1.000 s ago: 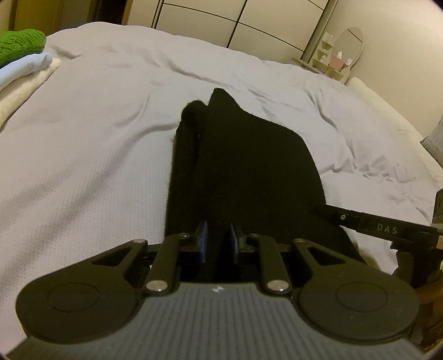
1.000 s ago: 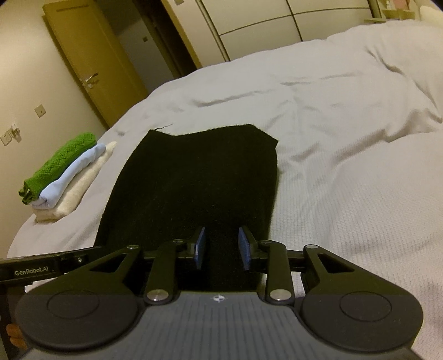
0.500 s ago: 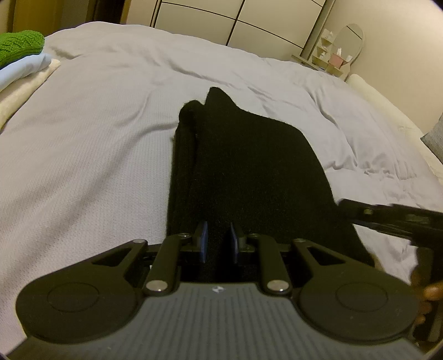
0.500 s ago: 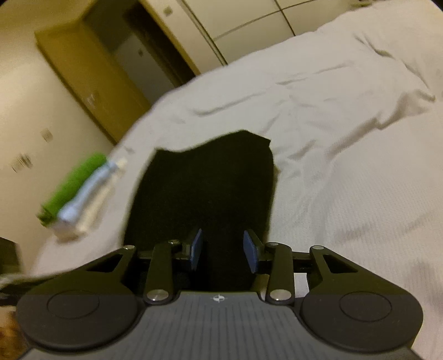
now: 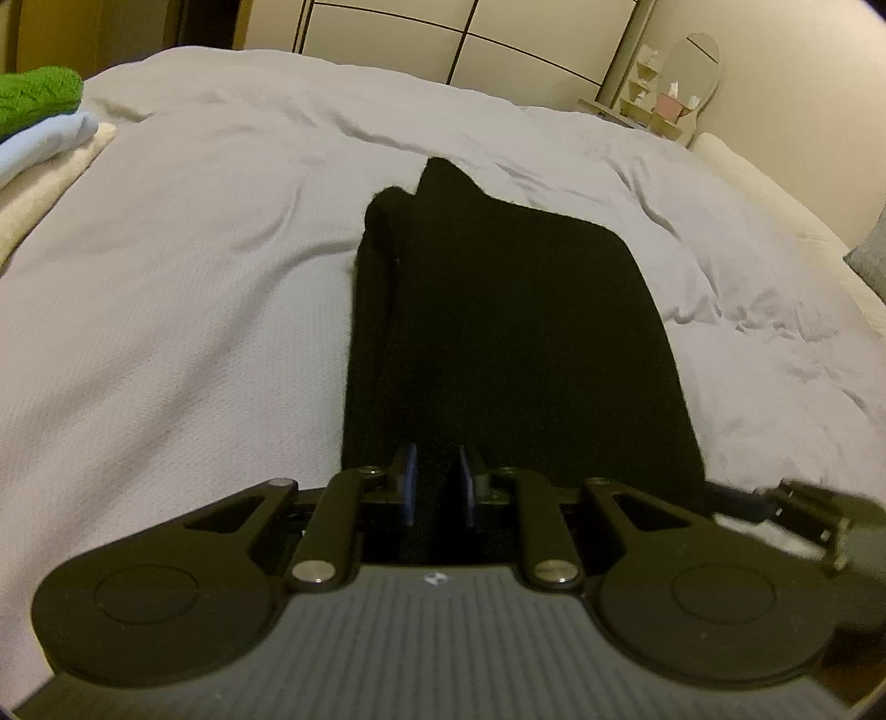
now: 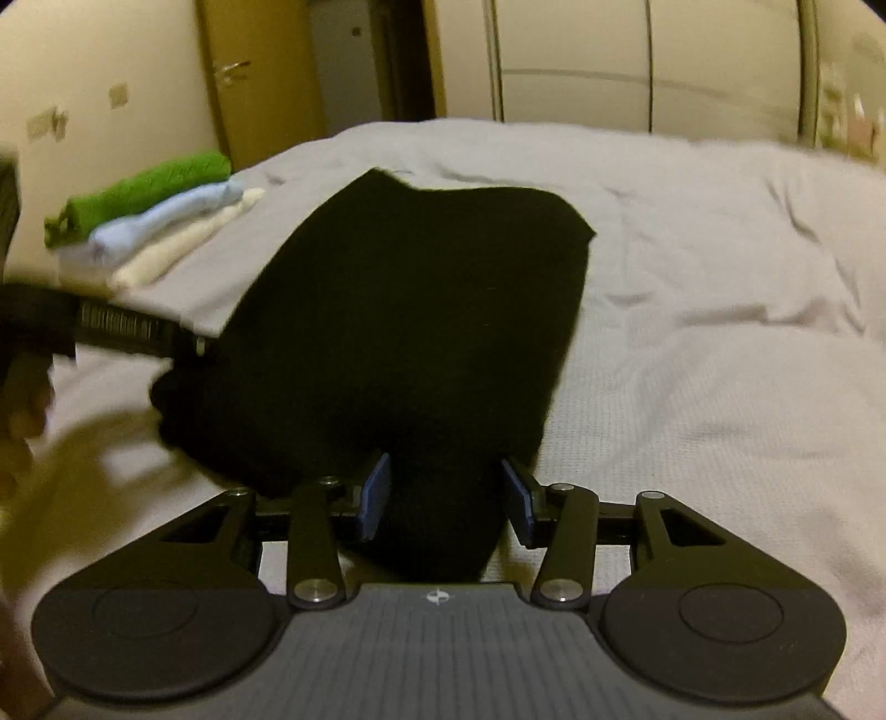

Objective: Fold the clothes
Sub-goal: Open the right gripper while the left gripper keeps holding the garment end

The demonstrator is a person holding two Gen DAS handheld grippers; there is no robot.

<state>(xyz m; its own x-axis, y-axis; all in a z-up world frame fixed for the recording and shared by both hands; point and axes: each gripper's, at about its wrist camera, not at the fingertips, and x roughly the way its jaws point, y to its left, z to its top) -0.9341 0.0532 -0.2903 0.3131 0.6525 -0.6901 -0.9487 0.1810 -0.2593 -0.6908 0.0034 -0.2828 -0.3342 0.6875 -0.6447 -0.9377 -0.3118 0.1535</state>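
A black garment [image 5: 498,310], folded into a long strip, lies on the pale bed cover [image 5: 194,277]. My left gripper [image 5: 437,487] is shut on its near end, with the cloth pinched between the pads. In the right wrist view the same garment [image 6: 421,310] runs away from me, and my right gripper [image 6: 446,493] stands open with the near edge of the cloth lying loose between its blue pads [image 6: 376,493]. The left gripper's arm [image 6: 127,327] reaches the garment's left edge, held by a hand [image 6: 22,410].
A stack of folded clothes [image 6: 149,210], green over light blue over cream, sits near the bed's left edge by a wooden door [image 6: 255,77]. Wardrobe doors [image 5: 454,33] stand behind the bed. A small mirror and shelf [image 5: 686,72] are at the back right.
My right gripper's pads have spread apart and let go of the garment, and its view has swung to the right. The left gripper keeps its hold and has barely moved.
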